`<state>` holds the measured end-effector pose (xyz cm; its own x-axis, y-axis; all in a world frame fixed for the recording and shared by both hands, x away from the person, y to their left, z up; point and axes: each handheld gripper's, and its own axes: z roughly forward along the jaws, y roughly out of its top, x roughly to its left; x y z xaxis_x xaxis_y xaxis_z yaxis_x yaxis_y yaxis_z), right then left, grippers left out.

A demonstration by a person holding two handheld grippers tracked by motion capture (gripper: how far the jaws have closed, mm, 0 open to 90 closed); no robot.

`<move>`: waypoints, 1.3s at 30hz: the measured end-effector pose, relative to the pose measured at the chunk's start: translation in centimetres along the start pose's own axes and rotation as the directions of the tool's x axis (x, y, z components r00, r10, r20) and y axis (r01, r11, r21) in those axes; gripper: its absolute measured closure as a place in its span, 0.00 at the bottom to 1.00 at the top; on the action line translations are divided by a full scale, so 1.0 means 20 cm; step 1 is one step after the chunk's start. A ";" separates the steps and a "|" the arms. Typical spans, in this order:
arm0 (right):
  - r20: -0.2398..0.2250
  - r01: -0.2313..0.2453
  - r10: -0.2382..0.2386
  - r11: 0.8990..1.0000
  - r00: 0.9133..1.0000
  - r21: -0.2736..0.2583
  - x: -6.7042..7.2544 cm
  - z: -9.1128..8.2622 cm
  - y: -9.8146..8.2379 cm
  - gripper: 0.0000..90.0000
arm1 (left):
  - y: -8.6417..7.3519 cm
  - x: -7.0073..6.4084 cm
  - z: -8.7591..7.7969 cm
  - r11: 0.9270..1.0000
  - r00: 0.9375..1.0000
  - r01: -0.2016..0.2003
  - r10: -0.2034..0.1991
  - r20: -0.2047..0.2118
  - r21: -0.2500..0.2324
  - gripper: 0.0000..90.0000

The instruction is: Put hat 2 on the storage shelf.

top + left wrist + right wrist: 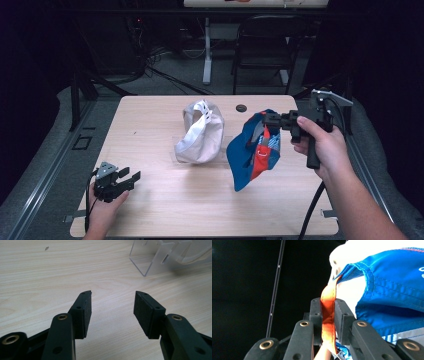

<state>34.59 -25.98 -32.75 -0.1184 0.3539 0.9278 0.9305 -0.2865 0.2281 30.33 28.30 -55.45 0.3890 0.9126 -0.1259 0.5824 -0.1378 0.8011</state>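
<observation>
Here, wooden table [210, 210] bears white cap [200, 132], sitting on clear stand [152, 262] mid-table. Blue cap [252, 150] hangs in air right of it, clear of tabletop. Right gripper [272, 120] pressed together on blue cap's orange strap [328, 315]. Left gripper [127, 179] spread, empty, resting at near left edge. Judgement: pick-up done; placing blue cap remains.

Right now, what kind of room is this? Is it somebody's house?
Probably not a house. It looks like a lab or workshop: a plain wooden table stands on grey carpet, cables lie tangled on the floor behind it, and a black folding chair and a desk leg stand further back.
</observation>
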 end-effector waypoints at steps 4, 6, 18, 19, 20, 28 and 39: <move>0.007 0.019 -0.019 1.000 1.000 -0.025 0.06 0.02 0.07 0.87 | 0.00 0.00 0.02 1.000 1.000 0.003 -0.003 0.001 0.009 0.54; 0.017 0.033 -0.032 0.999 0.999 -0.025 0.07 0.03 0.10 0.87 | 0.00 0.00 0.02 1.000 1.000 0.001 -0.002 0.002 0.009 0.54; 0.020 0.017 -0.015 0.997 1.000 -0.071 0.02 0.08 0.25 0.87 | 0.00 0.00 0.05 1.000 1.000 0.005 -0.005 0.006 0.014 0.54; 0.020 0.017 -0.015 0.997 1.000 -0.071 0.02 0.08 0.25 0.87 | 0.00 0.00 0.05 1.000 1.000 0.005 -0.005 0.006 0.014 0.54; 0.027 0.017 -0.015 0.997 1.000 -0.076 0.02 0.08 0.26 0.87 | 0.00 0.00 0.05 1.000 1.000 0.004 -0.004 0.007 0.013 0.54; 0.055 0.007 -0.001 0.993 0.998 -0.115 -0.01 0.09 0.33 0.87 | 0.00 0.01 0.03 1.000 1.000 0.004 -0.004 0.019 0.015 0.54; 0.076 -0.007 0.018 0.990 0.997 -0.141 -0.03 0.15 0.36 0.87 | 0.00 0.01 0.03 1.000 1.000 0.000 -0.001 0.019 0.017 0.54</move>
<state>42.50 -25.54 -32.52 -0.0752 0.4151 0.9066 0.8732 -0.4116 0.2609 30.81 28.20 -55.83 0.4022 0.9052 -0.1374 0.5945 -0.1441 0.7911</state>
